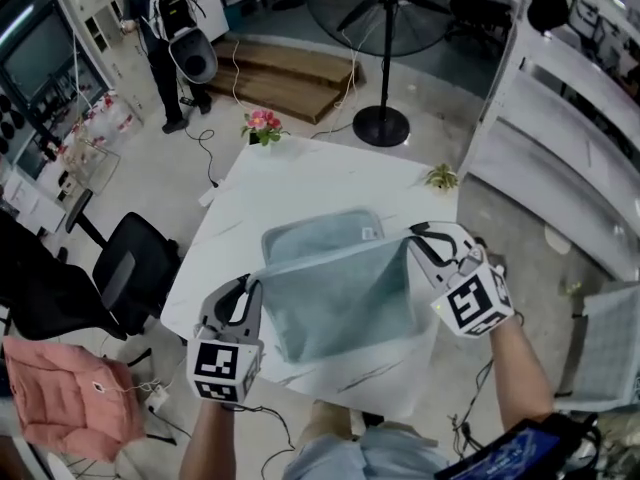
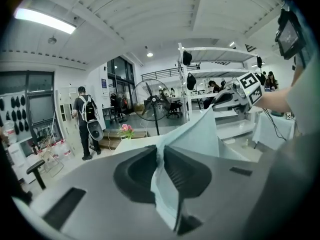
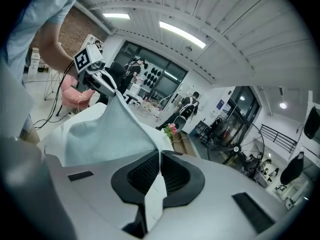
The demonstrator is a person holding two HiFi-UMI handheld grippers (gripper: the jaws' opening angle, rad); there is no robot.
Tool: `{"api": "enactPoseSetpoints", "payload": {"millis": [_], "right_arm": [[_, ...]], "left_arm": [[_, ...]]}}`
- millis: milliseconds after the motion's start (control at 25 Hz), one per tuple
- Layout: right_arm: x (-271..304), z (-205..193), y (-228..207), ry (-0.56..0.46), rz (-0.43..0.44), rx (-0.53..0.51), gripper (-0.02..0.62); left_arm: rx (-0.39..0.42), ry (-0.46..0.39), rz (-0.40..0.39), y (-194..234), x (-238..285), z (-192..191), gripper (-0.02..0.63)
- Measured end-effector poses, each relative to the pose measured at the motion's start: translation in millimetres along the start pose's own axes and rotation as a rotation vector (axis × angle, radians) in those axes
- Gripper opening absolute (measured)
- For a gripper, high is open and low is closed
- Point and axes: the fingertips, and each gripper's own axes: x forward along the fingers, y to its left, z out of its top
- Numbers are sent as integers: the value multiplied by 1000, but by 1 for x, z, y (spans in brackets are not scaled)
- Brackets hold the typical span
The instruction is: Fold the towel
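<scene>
Far left, off the table: black office chair and pink garment. No bearing on the work.

Near-left corner of the grey-blue towel held in the left gripper. Jaws clamped on the cloth, with a fold of fabric seen squeezed between them in the left gripper view.

Between the grippers: near edge of the towel, lifted and stretched fairly taut above the white table. Far portion lying flat on the tabletop, small label by its far-right corner.

Near-right corner held in the right gripper. Jaws closed tight on a thin strip of towel, confirmed in the right gripper view.

Step judged in hand: first fold, with the near edge raised and not yet laid over the far half.

Next move, as judged: carry both corners together away from the body, keep them level and the tension even, and lay edge on edge along the far side. Release only once the cloth rests. Stop short of the pink flowers and small green plant at the far table edge.
</scene>
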Motion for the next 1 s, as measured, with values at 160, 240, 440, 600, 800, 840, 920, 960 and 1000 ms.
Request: {"api": "enactPoseSetpoints", "payload": {"millis": [160,240,440,600,800,840,920,960,1000], "right_arm": [[38,-19,-4,39,19,17,23],[56,-28,-7,58,27,21,23],[99,-51,-9,115,57,49,23],[131,-72,-7,154,87,56,25],[167,-99,1,191,123,58,25],[173,-104,3,199,126,64,25],[182,-110,4,213,129,82,25],[186,-113,4,218,129,93,25],[190,-115,3,222,128,102,25]], "left_arm": [[-17,38,-23,18,35,-14,49],[-30,57,-39,27,53,-22,49],[-60,120,-73,44,97,-49,49],[-85,171,-97,55,126,-73,49],[-100,219,-107,69,159,-100,52],[-100,225,-107,71,164,-104,52],[-98,237,-108,75,173,-110,54],[-98,246,-109,76,177,-112,54],[-101,260,-112,77,181,-116,55]]}}
